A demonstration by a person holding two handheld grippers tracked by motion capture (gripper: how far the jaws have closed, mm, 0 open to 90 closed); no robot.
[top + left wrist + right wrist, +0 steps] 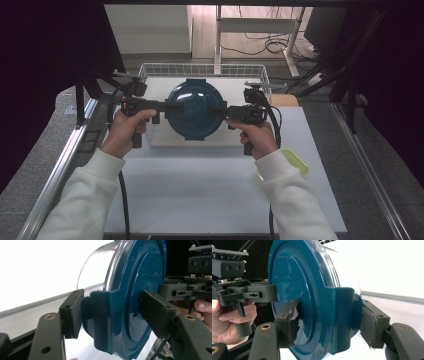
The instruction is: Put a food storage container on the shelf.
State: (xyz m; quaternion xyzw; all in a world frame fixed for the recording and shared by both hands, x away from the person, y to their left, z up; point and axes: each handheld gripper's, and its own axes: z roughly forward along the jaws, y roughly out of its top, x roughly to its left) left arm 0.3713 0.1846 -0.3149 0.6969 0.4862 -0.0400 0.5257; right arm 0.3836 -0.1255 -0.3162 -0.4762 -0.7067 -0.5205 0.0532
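White-sleeved forearms enter the high view as the left gripper (175, 106) and right gripper (216, 112) hold a round teal lidded container (195, 107) at opposite sides, above a white tray (200, 141) (a wire basket (200, 69) stands behind). The left gripper view shows jaws closed on one side clasp (105, 320). The right gripper view shows jaws clamped on the other clasp (342, 320).

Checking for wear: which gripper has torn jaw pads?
The right gripper: its pads are frayed and peeling against the teal lid; the left gripper has smooth, intact ones.
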